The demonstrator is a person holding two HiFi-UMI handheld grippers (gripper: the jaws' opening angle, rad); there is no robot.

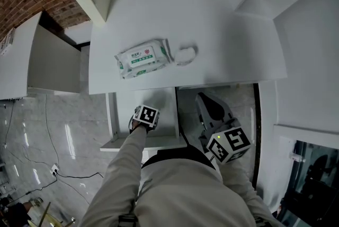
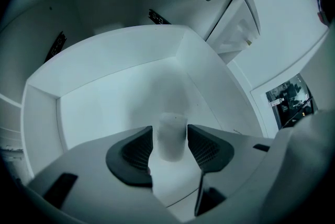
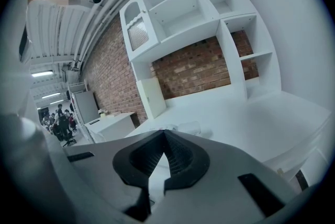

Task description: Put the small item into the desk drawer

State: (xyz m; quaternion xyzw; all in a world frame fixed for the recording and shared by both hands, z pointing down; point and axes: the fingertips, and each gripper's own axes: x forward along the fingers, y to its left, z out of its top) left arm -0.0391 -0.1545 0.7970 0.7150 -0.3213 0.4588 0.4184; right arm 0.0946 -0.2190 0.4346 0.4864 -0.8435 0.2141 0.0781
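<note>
The desk drawer stands pulled out below the white desktop. My left gripper reaches down into it, only its marker cube showing in the head view. In the left gripper view, a small white cylindrical item stands upright between the fingers of the left gripper, above the drawer floor. Thin gaps show on both sides of it, so the pads do not press it. My right gripper hangs to the right of the drawer, shut and empty, with its fingertips meeting.
A pack of wet wipes and a small clear ring-shaped thing lie on the desktop near its front edge. White shelving rises behind the desk against a brick wall. A white cabinet stands to the left.
</note>
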